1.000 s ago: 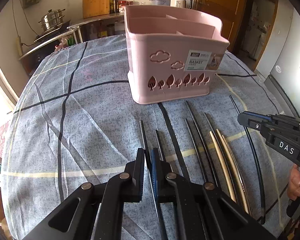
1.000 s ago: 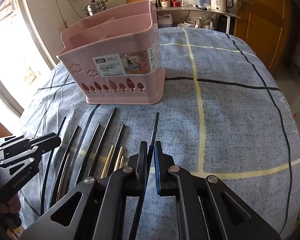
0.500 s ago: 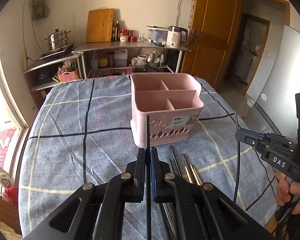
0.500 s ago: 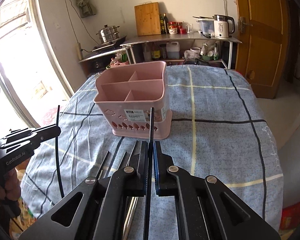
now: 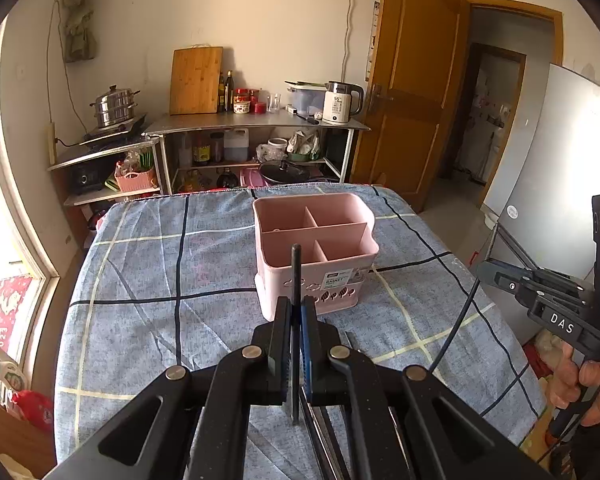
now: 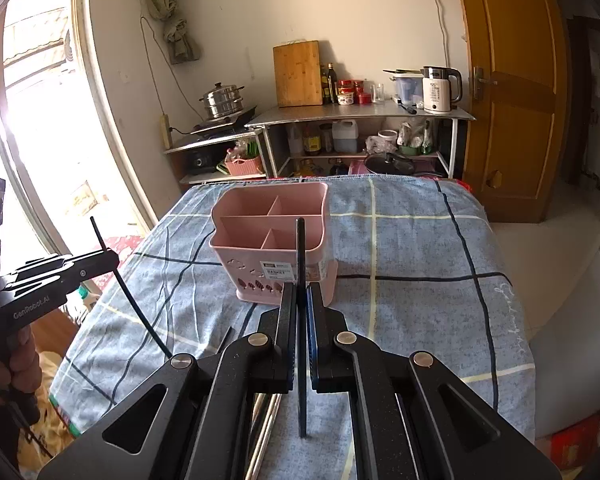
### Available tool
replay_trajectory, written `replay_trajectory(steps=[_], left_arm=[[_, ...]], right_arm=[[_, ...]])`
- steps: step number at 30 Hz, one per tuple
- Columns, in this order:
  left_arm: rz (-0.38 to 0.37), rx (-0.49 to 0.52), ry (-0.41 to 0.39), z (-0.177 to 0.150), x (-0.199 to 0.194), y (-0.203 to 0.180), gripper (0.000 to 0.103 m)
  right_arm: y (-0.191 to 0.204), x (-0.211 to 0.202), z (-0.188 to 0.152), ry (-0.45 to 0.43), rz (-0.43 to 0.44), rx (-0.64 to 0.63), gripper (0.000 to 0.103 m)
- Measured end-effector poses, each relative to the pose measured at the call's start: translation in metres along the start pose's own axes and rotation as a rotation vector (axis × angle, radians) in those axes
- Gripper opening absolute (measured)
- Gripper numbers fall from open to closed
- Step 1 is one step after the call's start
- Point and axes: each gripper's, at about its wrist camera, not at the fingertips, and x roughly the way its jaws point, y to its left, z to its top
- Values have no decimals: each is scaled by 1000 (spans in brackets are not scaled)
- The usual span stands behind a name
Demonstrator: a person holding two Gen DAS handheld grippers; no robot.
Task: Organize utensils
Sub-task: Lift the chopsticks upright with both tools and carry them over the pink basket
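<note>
A pink four-compartment basket (image 5: 352, 264) (image 6: 236, 258) stands on the blue checked tablecloth (image 5: 160, 264). My left gripper (image 5: 296, 305) is shut on a black chopstick (image 5: 296, 268), held upright in the air in front of the basket. My right gripper (image 6: 300, 290) is likewise shut on a second black chopstick (image 6: 300, 248), also raised above the table. Each gripper shows in the other's view, the right gripper (image 5: 485, 273) at the right edge and the left gripper (image 6: 110, 258) at the left. Several more chopsticks (image 5: 324, 432) (image 6: 265, 412) lie on the cloth below, mostly hidden by the jaws.
Behind the table stands a metal shelf (image 6: 360, 114) with a kettle (image 6: 438, 90), a cutting board (image 6: 298, 74) and jars. A steamer pot (image 6: 222, 100) sits to its left. A wooden door (image 6: 512, 92) is at the right, a bright window (image 6: 40, 120) at the left.
Both grippers have risen from the cloth, each lifting a black chopstick off the row. The basket now looks smaller and is seen from above.
</note>
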Motion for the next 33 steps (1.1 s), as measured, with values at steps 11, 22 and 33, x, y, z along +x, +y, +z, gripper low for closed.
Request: replay_trajectory(steps=[11, 22, 33], left_arm=[[-39, -23, -5, 18, -9, -2, 4], [-66, -67, -8, 60, 2, 8, 4], [-65, -101, -94, 128, 1, 22, 4]], right_arm=[[2, -14, 12, -37, 26, 9, 5], [8, -12, 45, -76, 42, 15, 5], [18, -4, 103, -159, 80, 42, 5]])
